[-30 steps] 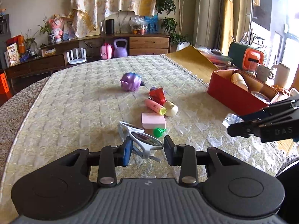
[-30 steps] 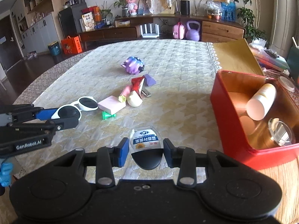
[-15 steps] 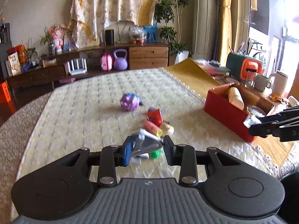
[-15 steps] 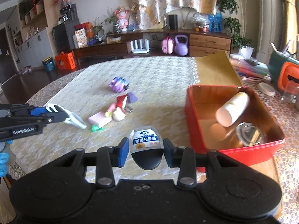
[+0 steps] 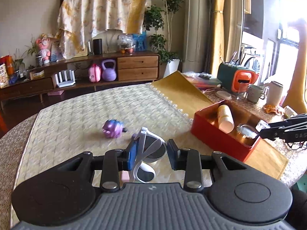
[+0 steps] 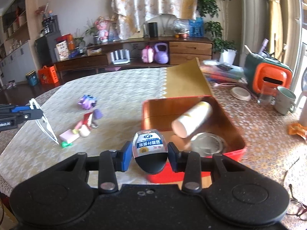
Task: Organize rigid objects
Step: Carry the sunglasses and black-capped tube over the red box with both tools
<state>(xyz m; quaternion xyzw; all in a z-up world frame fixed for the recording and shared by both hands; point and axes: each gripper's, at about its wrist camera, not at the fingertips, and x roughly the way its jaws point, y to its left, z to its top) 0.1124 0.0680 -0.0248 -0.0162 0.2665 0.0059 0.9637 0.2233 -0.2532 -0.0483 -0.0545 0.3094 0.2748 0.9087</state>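
Note:
My left gripper (image 5: 152, 154) is shut on white sunglasses (image 5: 147, 153) and holds them above the table; they hang from it in the right wrist view (image 6: 45, 126). My right gripper (image 6: 150, 154) is shut on a small clear bottle with a black cap (image 6: 150, 153), just above the near edge of the red box (image 6: 236, 130). The red box (image 5: 214, 140) holds a white bottle (image 6: 191, 118) lying on its side and a round metal lid (image 6: 207, 143). The right gripper shows at the right in the left wrist view (image 5: 284, 130).
On the cream tablecloth (image 6: 119, 95) lie a purple toy (image 6: 86, 102), a red and purple item (image 6: 92, 117), a pink block (image 6: 69, 136) and a small green piece (image 6: 65, 144). Right of the box are mugs (image 6: 285, 100), an orange and green case (image 6: 268, 76) and eyeglasses (image 6: 297, 209).
My left gripper lifted the sunglasses off the table and rose. My right gripper carried the small bottle right and forward, from the tablecloth to the red box's near edge.

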